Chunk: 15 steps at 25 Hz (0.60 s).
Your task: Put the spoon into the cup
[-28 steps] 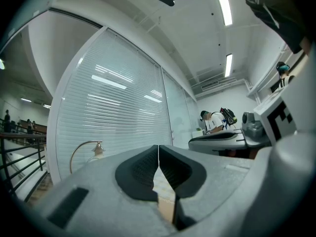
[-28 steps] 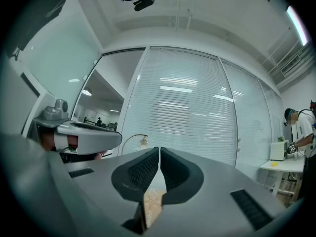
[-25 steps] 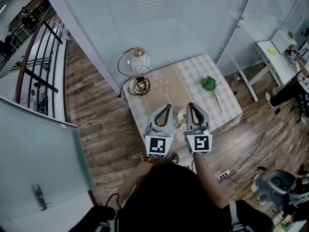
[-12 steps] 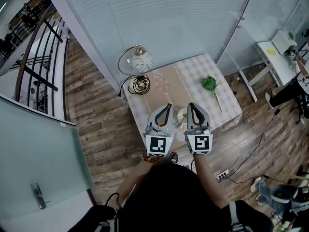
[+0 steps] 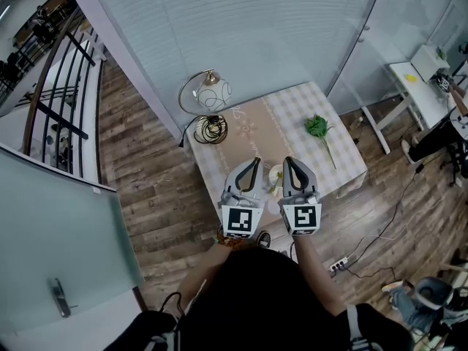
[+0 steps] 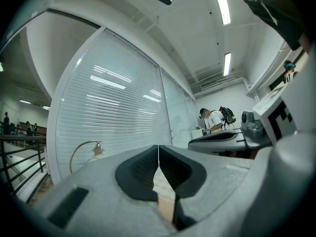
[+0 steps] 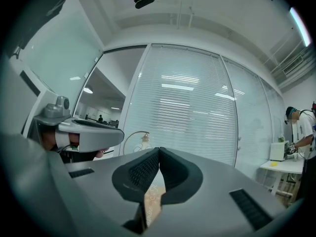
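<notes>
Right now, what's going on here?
A person holds a gripper in each hand over a small table. The left gripper and right gripper hang side by side, each with its jaws shut and nothing in them. A white cup shows between them on the table. A lamp and a green sprig are farther back. I cannot make out the spoon, so nothing is being handled yet.

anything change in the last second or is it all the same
Almost nothing. Only the person at the head view's lower right has drifted toward the bottom edge. The left gripper and right gripper stay shut and empty, side by side over the table, cup between them. Lamp unmoved.
</notes>
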### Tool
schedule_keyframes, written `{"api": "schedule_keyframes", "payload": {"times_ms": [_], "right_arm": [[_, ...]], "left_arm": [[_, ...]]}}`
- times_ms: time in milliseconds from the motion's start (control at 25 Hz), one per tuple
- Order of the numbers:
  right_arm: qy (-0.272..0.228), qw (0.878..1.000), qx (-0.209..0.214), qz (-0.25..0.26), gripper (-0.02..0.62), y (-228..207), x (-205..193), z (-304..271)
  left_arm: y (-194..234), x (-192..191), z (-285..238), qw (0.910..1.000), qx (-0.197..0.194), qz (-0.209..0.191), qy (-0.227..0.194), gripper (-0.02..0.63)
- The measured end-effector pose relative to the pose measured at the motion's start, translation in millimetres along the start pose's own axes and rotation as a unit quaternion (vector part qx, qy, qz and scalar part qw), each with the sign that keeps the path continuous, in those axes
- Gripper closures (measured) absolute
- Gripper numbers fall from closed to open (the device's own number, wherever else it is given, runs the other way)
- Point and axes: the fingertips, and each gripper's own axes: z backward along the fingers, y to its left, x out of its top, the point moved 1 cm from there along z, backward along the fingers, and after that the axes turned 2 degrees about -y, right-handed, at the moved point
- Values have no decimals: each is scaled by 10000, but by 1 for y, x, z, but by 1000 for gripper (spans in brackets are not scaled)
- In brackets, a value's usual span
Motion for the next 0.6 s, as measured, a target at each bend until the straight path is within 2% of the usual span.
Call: {"api": "schedule_keyframes", "payload": {"times_ms": [600], "right_arm": [[74,10000,-20,-29,588,3,-3,5]], "left_arm": [[-2,-2,3,10000,-17,35,12,586]]}}
